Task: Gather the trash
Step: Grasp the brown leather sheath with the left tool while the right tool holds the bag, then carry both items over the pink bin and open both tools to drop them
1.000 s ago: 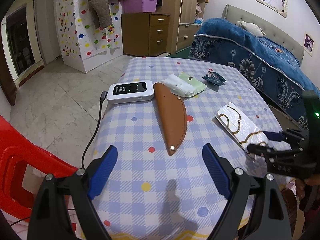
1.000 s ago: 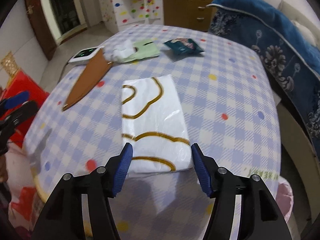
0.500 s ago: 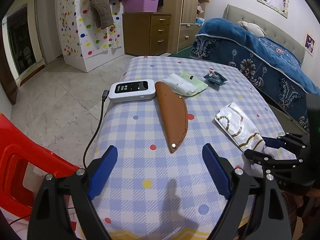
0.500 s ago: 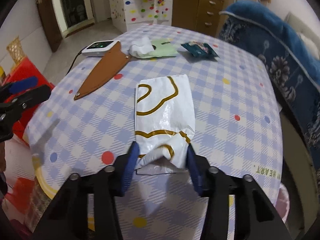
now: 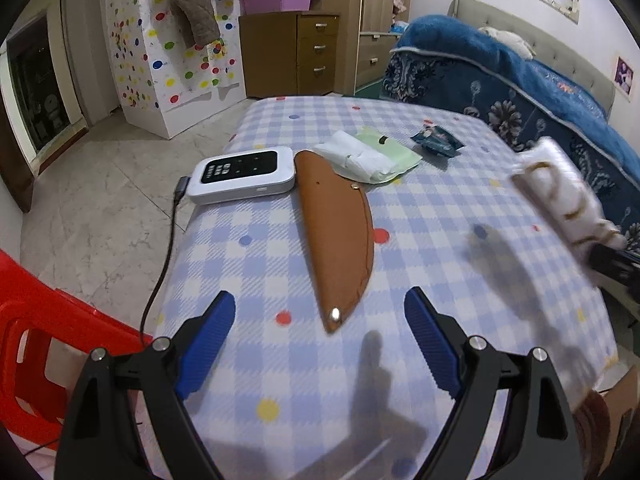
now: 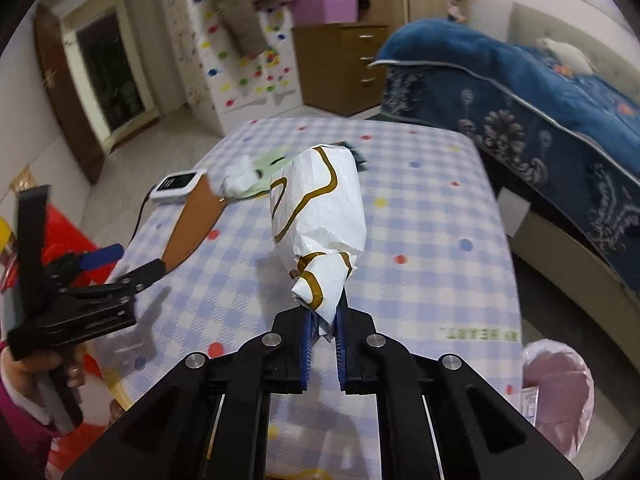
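The right gripper [image 6: 322,330] is clamped on the bunched end of the white wrapper [image 6: 320,208], which hangs clear of the table [image 6: 440,272], its long axis running straight ahead. The pink-lined bin [image 6: 560,392], probably the drop point, sits low to its right. The left gripper [image 5: 320,344] hovers wide open, empty, nearest the brown sheath [image 5: 340,232].

On the table [image 5: 420,272], a sheath [image 5: 336,232] runs near to far at centre. A corded device [image 5: 244,176] lies left of its far end, tissue [image 5: 356,156] on a sheet [image 5: 394,158] right of it, and a wrapper [image 5: 438,142] farther right.
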`<state>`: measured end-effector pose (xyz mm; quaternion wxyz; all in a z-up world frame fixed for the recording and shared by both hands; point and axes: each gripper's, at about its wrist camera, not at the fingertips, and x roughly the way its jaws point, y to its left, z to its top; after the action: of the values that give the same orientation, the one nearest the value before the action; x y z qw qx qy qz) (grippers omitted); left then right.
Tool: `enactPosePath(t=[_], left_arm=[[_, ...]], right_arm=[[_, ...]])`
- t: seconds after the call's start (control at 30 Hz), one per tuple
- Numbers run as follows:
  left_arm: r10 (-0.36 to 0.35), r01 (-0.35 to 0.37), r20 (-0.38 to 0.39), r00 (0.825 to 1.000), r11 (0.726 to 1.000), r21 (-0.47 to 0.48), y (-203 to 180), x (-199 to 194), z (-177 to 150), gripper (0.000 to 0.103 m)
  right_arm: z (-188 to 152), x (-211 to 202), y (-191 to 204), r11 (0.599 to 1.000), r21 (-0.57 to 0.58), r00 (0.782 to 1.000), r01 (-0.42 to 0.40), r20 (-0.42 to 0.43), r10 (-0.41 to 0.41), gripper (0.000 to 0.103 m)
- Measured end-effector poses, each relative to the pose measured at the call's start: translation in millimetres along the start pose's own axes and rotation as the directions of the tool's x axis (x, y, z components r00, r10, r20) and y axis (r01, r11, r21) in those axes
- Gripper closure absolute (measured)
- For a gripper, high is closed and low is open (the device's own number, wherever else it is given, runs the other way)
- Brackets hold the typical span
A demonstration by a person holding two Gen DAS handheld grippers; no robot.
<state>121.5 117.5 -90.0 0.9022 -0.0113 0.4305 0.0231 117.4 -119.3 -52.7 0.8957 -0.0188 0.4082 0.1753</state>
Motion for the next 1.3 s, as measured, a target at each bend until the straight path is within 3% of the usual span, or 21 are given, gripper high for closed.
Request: enactPosePath(t=[0.3, 0.47, 0.6, 0.63, 0.77, 0.93, 1.17, 1.3], left_arm=[[0.049, -0.047, -0.048, 0.998, 0.999, 0.024, -13, 42, 29, 0.030], [0.034, -0.033, -0.052, 0.998, 0.999, 0.035, -17, 51, 39, 0.035], [0.023, -0.021, -0.036, 0.999, 0.998, 0.057, -19, 51, 40, 0.052], [0.015, -0.013, -0.040, 0.999, 0.998, 0.058, -18, 50, 40, 0.052], [-0.050, 0.052, -0.050, 0.998, 0.998, 0.039, -18, 36, 32, 0.053], [-0.168, 0.168, -0.004, 0.986, 0.985, 0.044, -38, -10, 12, 0.053], [-0.290, 0.281, 0.042, 0.956, 0.949, 0.144, -97, -60, -10, 0.053], [-0.367, 0.348, 0.041, 0.929, 0.908, 0.232, -142, -76, -19, 0.053]], right_arm=[[-8, -2, -22, 0.997, 0.078, 1.000, -0.001, -0.003, 0.001, 0.093], [-9, -3, -28, 0.995, 0.100, 1.000, -0.008, 0.001, 0.008, 0.093], [-10, -8, -30, 0.994, 0.112, 1.000, -0.016, 0.014, 0.014, 0.093], [-11, -11, -31, 0.993, 0.113, 1.000, -0.015, 0.018, 0.013, 0.093], [-17, -20, -33, 0.992, 0.123, 0.999, -0.018, 0.033, 0.014, 0.093], [-29, -37, -41, 0.988, 0.150, 0.998, -0.020, 0.056, 0.011, 0.093], [-55, -65, -62, 0.978, 0.210, 0.997, 0.011, 0.074, -0.027, 0.093], [-72, -85, -80, 0.966, 0.252, 0.993, 0.051, 0.087, -0.076, 0.093]])
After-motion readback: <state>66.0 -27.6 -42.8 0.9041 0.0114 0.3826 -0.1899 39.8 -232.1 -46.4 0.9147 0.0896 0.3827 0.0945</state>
